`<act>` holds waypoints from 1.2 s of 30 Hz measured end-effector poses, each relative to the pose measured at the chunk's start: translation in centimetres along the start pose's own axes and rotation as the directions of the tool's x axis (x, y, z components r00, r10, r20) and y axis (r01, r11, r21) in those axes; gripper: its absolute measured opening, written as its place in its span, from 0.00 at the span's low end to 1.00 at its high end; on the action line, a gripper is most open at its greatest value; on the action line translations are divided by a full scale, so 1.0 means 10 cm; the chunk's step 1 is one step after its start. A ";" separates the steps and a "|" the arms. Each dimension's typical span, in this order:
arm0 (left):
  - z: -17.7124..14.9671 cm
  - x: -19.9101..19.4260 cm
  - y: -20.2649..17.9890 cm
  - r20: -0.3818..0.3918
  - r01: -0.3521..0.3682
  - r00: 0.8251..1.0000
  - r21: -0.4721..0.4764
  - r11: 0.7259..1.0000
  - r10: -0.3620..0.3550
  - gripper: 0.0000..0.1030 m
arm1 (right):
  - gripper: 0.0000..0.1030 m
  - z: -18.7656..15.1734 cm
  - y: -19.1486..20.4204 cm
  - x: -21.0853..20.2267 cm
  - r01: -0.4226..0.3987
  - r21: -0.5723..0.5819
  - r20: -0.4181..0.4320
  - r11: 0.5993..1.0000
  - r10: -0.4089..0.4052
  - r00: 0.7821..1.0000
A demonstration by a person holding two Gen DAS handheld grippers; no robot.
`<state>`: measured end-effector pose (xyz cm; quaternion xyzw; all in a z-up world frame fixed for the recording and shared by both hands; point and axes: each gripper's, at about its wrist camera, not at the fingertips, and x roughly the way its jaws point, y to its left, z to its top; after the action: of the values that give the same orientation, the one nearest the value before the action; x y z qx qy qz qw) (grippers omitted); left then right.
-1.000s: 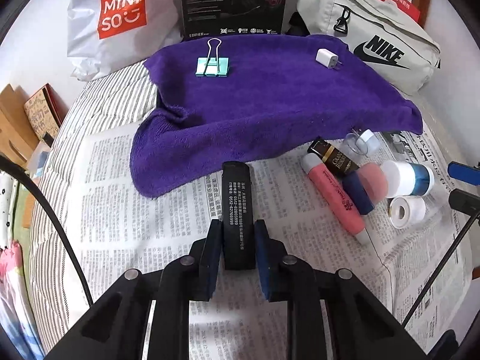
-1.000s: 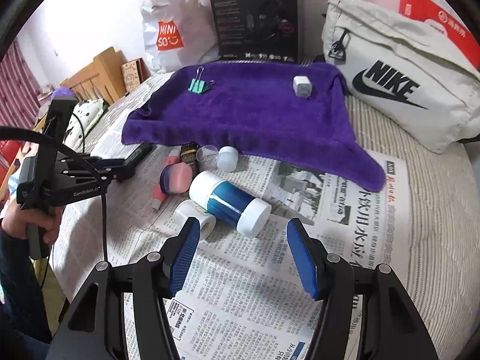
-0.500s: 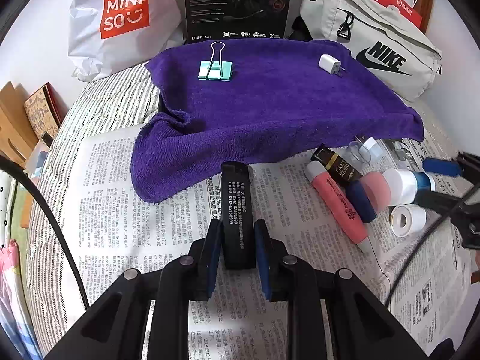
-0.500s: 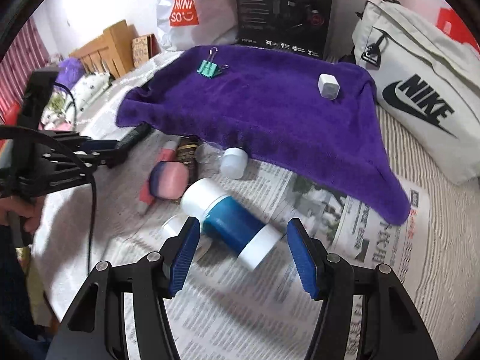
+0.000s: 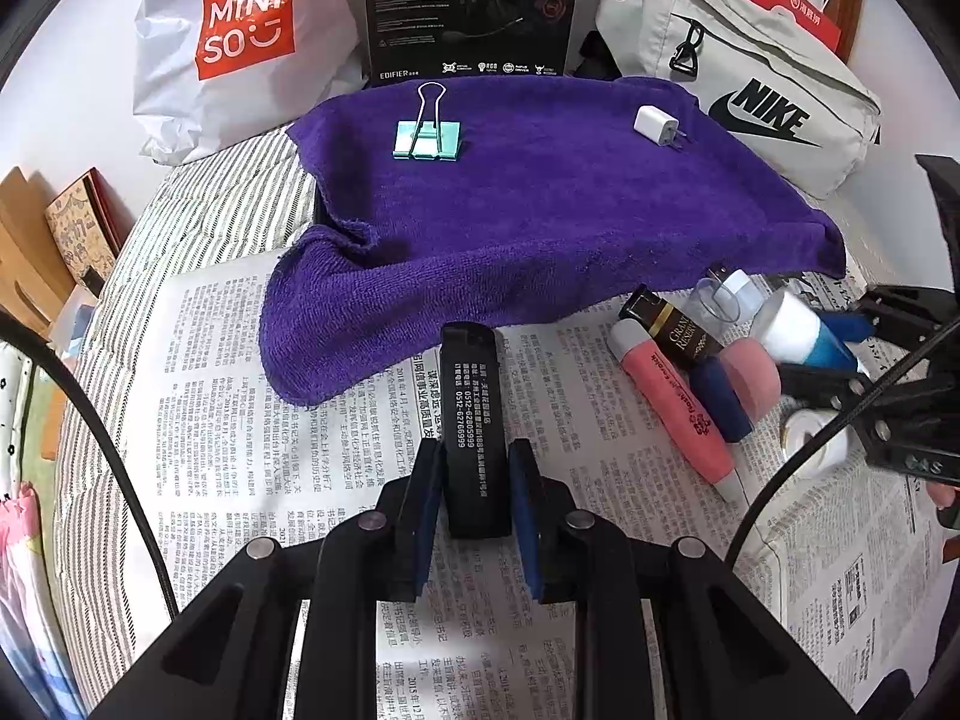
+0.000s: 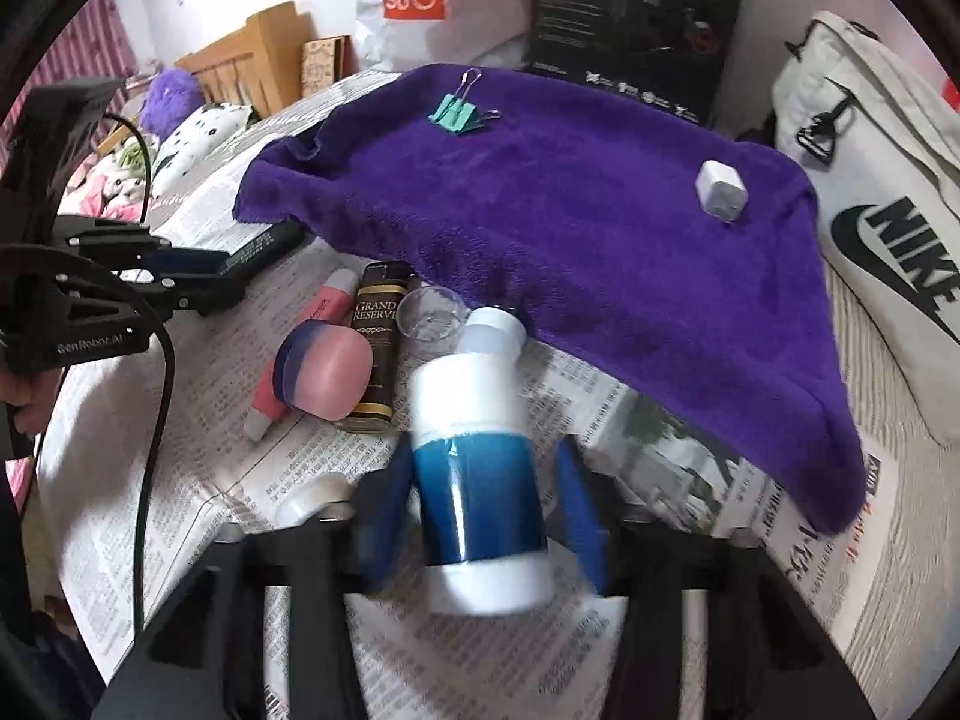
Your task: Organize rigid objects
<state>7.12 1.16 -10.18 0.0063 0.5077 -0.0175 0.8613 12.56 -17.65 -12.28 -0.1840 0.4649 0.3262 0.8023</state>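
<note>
left claw clamped on black bar, on newspaper at 6 o'clock of towel, prob bound there. right claw just been closing round blue bottle, pads look not yet pressing.

Cloth behind, small items on newspaper in front.
Binder clip and charger on cloth, well apart; bottle between right gripper jaws, probably touching.
</note>
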 end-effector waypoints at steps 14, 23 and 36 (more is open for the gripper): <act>-0.01 -0.04 0.05 0.012 0.026 1.000 -0.040 0.999 -0.025 0.21 | 0.35 -0.42 -0.54 -0.34 0.110 0.284 -0.027 0.952 -0.107 0.994; 0.00 -0.03 0.06 -0.014 0.004 1.000 -0.046 0.999 -0.005 0.25 | 0.36 -0.52 -0.43 -0.28 0.179 0.266 -0.007 0.947 -0.184 0.983; 0.10 0.09 0.01 0.031 -0.015 0.999 0.004 1.000 0.015 0.23 | 0.37 -0.66 -0.38 -0.32 0.179 0.284 0.117 0.942 -0.219 0.969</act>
<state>8.46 1.24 -10.43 0.0118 0.4944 -0.0121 0.8690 9.93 -25.50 -12.89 -0.0938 0.4239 0.1890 0.8808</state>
